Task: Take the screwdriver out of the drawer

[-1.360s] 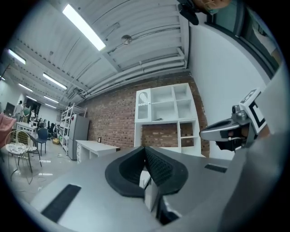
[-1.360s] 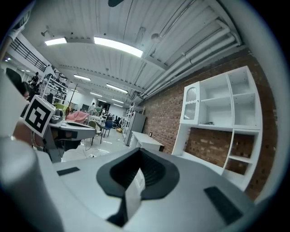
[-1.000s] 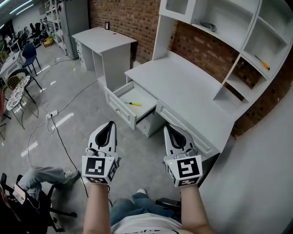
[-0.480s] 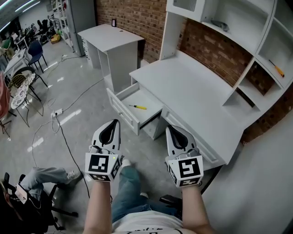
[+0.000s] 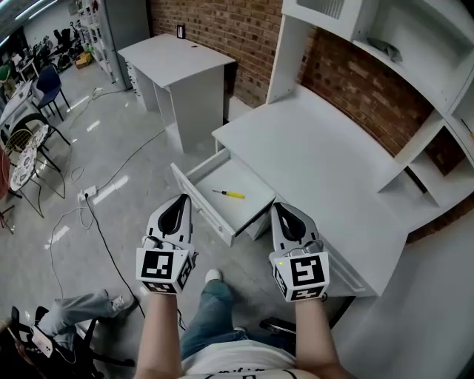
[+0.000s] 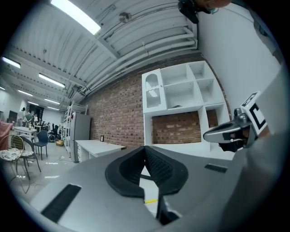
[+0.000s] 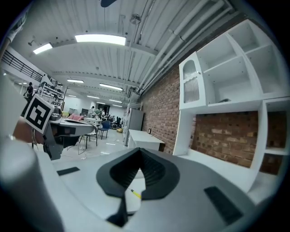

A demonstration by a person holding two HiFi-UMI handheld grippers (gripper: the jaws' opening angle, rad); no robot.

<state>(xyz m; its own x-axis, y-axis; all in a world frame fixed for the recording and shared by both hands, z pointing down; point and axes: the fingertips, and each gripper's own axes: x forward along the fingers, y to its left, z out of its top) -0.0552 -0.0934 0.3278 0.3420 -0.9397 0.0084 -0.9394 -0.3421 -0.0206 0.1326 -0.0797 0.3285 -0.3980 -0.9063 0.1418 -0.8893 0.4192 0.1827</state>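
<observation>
Head view, moved in closer to the open white drawer (image 5: pixel 201 209) since a second ago: left gripper (image 5: pixel 176 208) and right gripper (image 5: pixel 286 215) near its front, jaws pressed together, empty; thin yellow-handled screwdriver (image 5: pixel 229 194) inside, likely soon reachable.

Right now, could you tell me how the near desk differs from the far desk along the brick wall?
The near desk carries a shelf unit on its top; the far desk has none. The near desk has a drawer pulled open with a yellow screwdriver inside; the far desk shows no open drawer. Both are white and stand against the brick wall.
</observation>
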